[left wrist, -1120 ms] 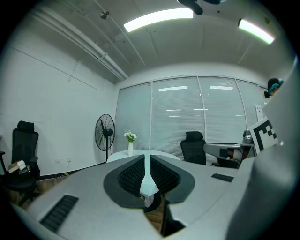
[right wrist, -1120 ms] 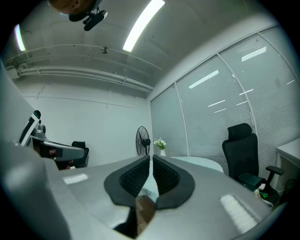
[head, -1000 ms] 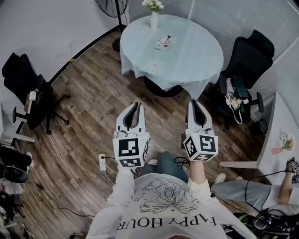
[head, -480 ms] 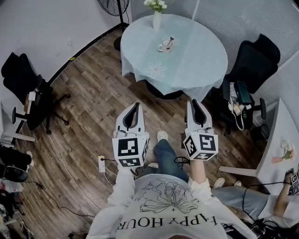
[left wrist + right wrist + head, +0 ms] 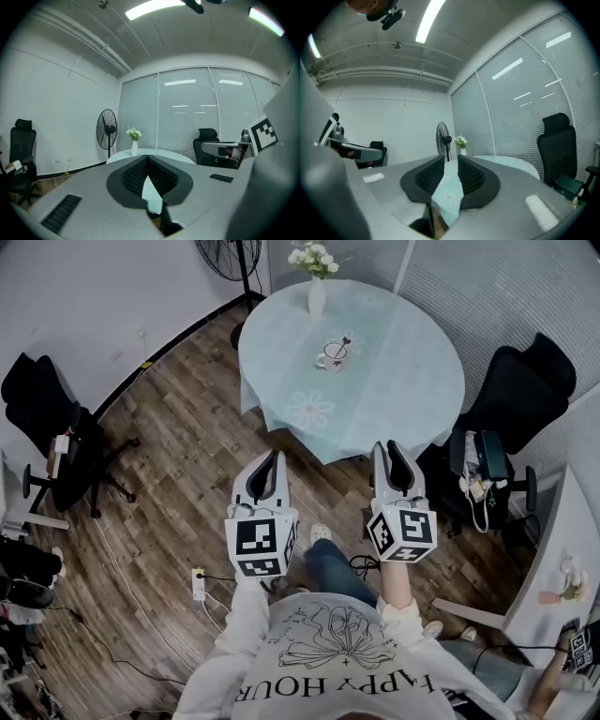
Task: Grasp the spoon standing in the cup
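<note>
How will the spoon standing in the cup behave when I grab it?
Likely stiff: the spoon stands straight. It only leans in the cup, so it may swivel. The small cup looks light and might tip.

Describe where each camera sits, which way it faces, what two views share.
Head view: on the person's head, steeply down at the round table under pale blue cloth; shows left gripper, right gripper, white shirt.
Left gripper view: on that gripper, level along closed jaws toward the white flower vase.
Right gripper view: on that gripper, level along empty jaws that have just been opening.
Shared: vase, black standing fan.
</note>
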